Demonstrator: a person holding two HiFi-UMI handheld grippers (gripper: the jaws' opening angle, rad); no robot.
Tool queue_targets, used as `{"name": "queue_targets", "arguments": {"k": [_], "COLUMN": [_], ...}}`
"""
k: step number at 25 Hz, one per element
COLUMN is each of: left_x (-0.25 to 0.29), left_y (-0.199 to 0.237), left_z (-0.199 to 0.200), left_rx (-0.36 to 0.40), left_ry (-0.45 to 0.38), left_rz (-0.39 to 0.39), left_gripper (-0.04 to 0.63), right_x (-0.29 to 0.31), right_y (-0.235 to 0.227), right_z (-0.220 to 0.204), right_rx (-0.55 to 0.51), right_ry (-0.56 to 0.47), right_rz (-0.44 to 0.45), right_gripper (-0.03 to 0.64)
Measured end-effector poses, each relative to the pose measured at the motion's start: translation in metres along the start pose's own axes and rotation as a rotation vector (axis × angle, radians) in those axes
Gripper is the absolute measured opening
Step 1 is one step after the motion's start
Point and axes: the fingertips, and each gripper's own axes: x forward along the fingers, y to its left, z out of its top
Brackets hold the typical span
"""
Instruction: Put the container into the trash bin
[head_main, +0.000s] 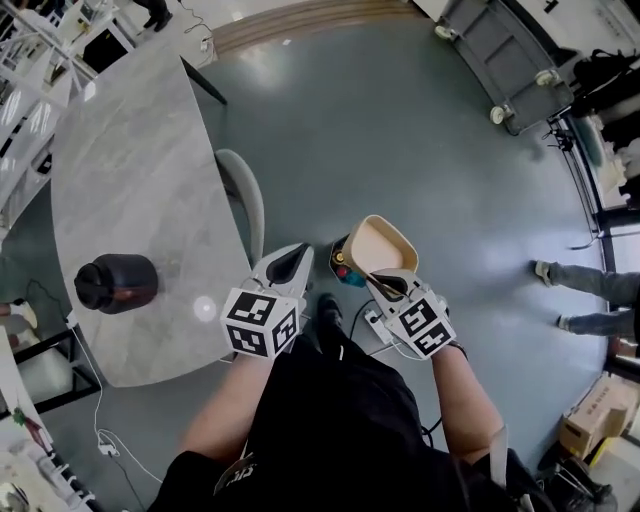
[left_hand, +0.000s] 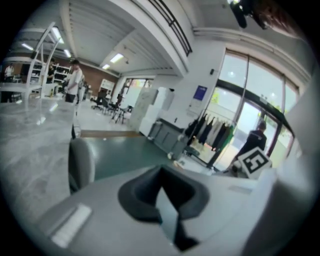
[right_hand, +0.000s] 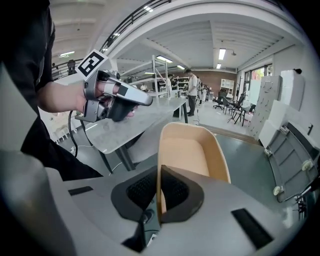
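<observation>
Now the right gripper (right_hand: 158, 187) has its two dark fingers pinched tight on the thin side wall of the container (right_hand: 192, 150). The container is a tan tub, and nothing can be seen inside it. It sticks out past the fingers, and its open side faces mostly up.

The left gripper (left_hand: 161, 172) has its fingers pressed together with nothing between them. It hangs just beside the right gripper, on its left. The two do not touch.

The container is not on the table (head_main: 130, 180). It is held in the air over the floor (head_main: 420, 130), out past the table's near right edge. Just below it on the floor sits a dark round thing (head_main: 342, 262) with blue and red bits. The container hides part of it, so it cannot be told what it is.

A gray chair (head_main: 247, 190) stands against the table's right edge. A black jar (head_main: 117, 283) stands upright on the table, close to its near left corner. Far off to the right, a person's legs (head_main: 590, 290) are on the floor.
</observation>
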Motion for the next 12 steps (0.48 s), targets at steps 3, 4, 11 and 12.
{"name": "queue_targets", "arguments": {"k": [3, 4, 11, 12], "left_x": [0.019, 0.026, 0.066, 0.071], "left_y": [-0.005, -0.004, 0.003, 0.002], "left_z": [-0.019, -0.027, -0.088, -0.095], "left_rx": [0.012, 0.016, -0.015, -0.020], "left_ry": [0.052, 0.071, 0.198, 0.211], "left_rz": [-0.011, -0.012, -0.035, -0.038], "left_gripper": [0.005, 0.005, 0.005, 0.005], "right_x": [0.013, 0.020, 0.069, 0.073], "right_y": [-0.008, -0.010, -0.011, -0.010], "right_z": [-0.022, -0.029, -0.076, -0.084], "right_rx": [0.047, 0.062, 0.122, 0.122], "right_ry": [0.009, 0.012, 0.056, 0.069], "right_rz": [-0.010, -0.016, -0.014, -0.010], "right_gripper": [0.005, 0.005, 0.005, 0.005]}}
